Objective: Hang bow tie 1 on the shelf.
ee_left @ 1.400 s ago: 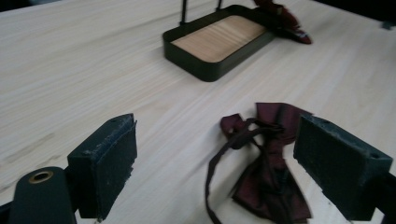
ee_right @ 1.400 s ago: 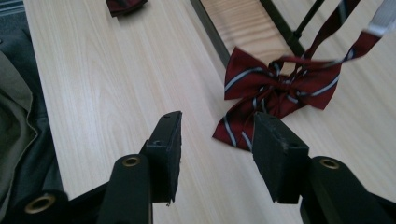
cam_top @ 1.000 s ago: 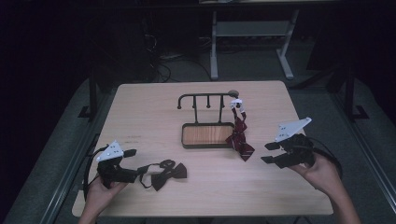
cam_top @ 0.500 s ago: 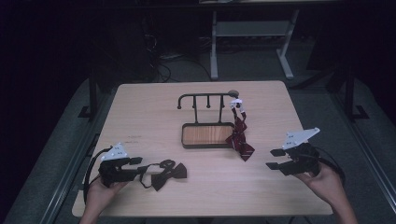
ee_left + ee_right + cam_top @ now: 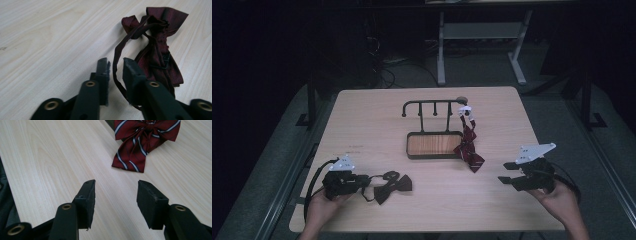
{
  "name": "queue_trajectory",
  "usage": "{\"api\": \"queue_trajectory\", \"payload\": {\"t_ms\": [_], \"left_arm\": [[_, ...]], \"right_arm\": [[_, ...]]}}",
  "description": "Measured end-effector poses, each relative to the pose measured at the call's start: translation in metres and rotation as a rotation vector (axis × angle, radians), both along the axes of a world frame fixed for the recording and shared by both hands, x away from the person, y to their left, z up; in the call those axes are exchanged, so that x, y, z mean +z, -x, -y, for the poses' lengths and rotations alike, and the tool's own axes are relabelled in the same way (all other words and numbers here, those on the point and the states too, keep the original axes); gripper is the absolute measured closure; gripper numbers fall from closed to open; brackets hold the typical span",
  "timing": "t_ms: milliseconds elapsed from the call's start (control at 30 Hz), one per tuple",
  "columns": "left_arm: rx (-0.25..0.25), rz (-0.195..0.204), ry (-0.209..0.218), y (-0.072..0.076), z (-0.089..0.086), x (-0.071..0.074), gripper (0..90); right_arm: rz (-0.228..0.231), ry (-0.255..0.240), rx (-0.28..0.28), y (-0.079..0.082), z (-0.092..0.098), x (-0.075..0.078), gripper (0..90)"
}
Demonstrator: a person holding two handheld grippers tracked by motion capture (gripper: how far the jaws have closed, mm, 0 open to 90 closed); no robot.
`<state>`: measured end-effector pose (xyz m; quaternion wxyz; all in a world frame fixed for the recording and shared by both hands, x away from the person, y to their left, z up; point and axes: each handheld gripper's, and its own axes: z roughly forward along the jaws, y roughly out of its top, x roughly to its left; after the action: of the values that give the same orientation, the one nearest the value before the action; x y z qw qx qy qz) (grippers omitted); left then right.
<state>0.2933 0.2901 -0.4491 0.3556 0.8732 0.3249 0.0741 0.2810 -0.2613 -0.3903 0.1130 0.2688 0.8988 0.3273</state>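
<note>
A dark maroon bow tie (image 5: 394,182) (image 5: 160,57) lies crumpled near the table's front left, and its thin strap (image 5: 115,60) loops toward me. My left gripper (image 5: 364,181) (image 5: 116,66) lies low on the table with that strap between its jaws. The jaws have just been closing, but a narrow gap still shows on each side of the strap. A red striped bow tie (image 5: 469,147) (image 5: 142,140) hangs from the end hook of a black rack (image 5: 432,105) and trails onto the table. My right gripper (image 5: 507,172) (image 5: 116,188) is open over bare wood, short of the striped tie.
The rack stands on a wooden tray base (image 5: 432,145) at mid table. Light wood table (image 5: 377,120), with its front edge close to both hands. Behind the table are a dark floor, cables and a white stand (image 5: 482,30).
The left gripper's jaws have narrowed around the maroon tie's strap. The right hand has sunk toward the table and shifted a little to the right.
</note>
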Motion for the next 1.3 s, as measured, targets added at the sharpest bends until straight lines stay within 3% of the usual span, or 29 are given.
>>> {"api": "queue_trajectory", "payload": {"t_ms": [167,300,600,1300], "left_arm": [[-0.006,-0.012,-0.026,-0.002,0.001,-0.001,88.1],[0.009,-0.007,0.017,-0.001,0.002,0.002,89.3],[-0.031,0.019,-0.001,0.002,0.011,0.013,89.4],[-0.102,0.093,-0.02,0.002,0.029,0.066,89.3]], "right_arm": [[-0.005,0.005,0.002,0.0,-0.001,-0.002,48.5],[-0.006,0.003,0.0,0.0,0.0,-0.004,48.5],[-0.01,0.014,0.003,-0.002,-0.001,-0.007,48.5],[-0.006,-0.014,-0.011,-0.002,0.005,-0.014,45.6]]}}
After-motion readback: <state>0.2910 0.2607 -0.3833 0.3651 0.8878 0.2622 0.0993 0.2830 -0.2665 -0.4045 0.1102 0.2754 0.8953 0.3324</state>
